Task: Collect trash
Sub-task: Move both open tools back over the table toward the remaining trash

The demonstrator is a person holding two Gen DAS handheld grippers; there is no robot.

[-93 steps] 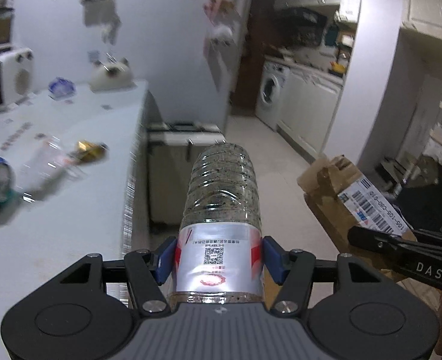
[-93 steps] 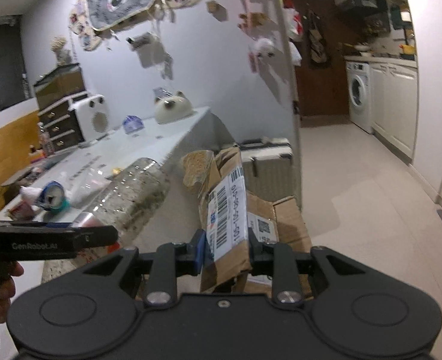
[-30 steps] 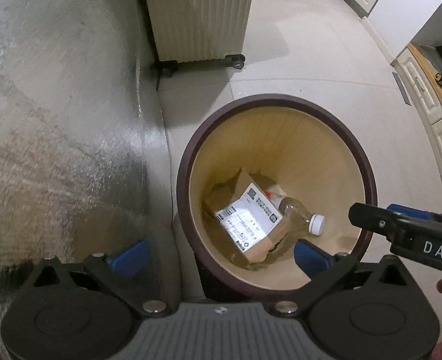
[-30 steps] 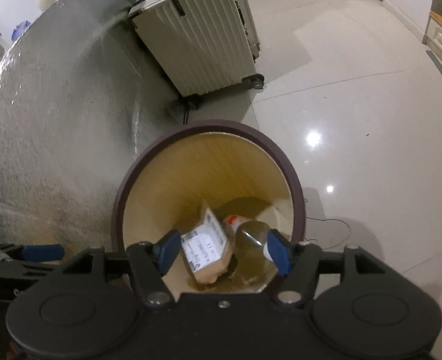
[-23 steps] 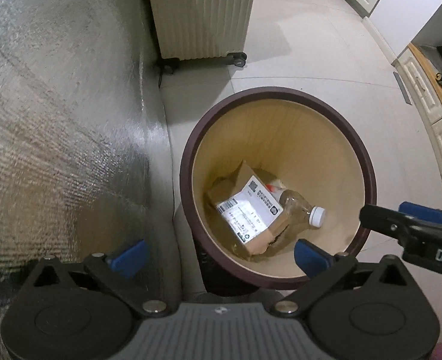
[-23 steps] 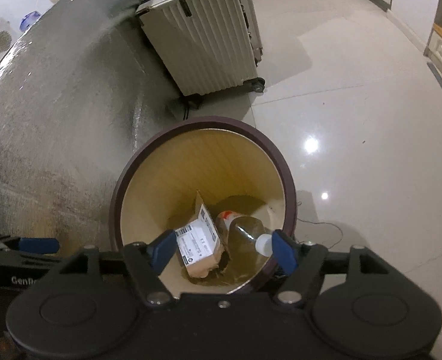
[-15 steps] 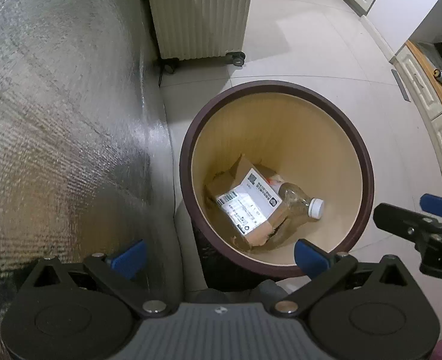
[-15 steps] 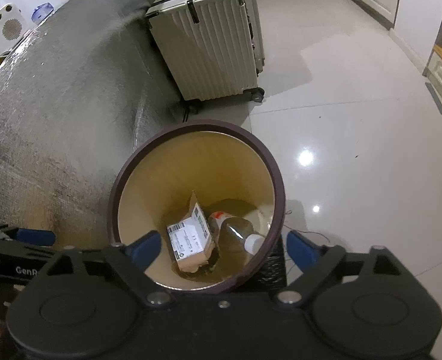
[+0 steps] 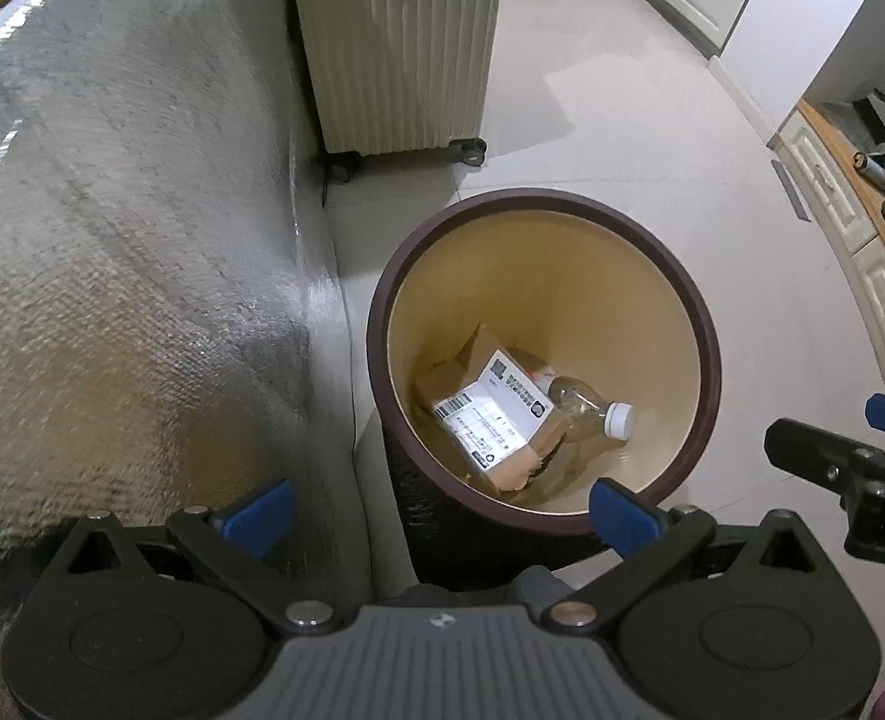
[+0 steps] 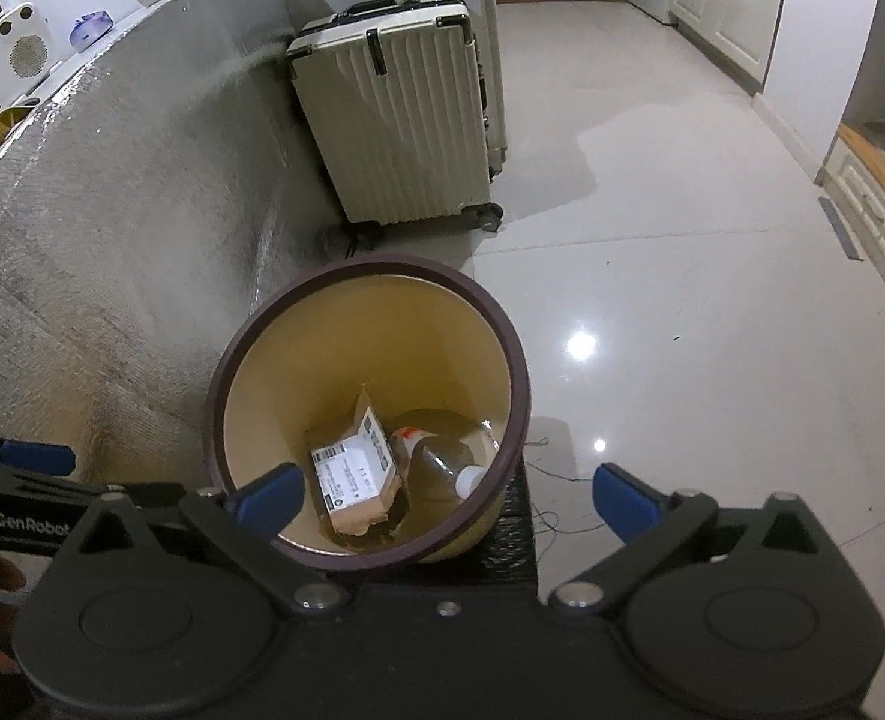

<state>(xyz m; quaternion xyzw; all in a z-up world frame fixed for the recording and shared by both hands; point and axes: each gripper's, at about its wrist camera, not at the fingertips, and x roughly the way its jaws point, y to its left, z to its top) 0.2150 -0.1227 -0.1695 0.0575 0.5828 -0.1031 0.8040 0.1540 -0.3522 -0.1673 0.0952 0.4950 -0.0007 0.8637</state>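
The round tan bin with a dark brown rim (image 9: 697, 324) holds a crumpled cardboard box with a white label (image 9: 493, 420) and a clear plastic bottle with a white cap (image 9: 580, 411); left gripper (image 9: 439, 510) and right gripper (image 10: 445, 495) hang above, jaws spread and empty; more litter seems to wait on the foil-covered counter (image 10: 112, 192)

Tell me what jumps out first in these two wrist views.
The round bin with its dark rim and tan inside fills the middle of both views, with a labelled cardboard box and a clear plastic bottle lying at its bottom. Behind it stands a cream ribbed suitcase. Left gripper and right gripper are open and empty.
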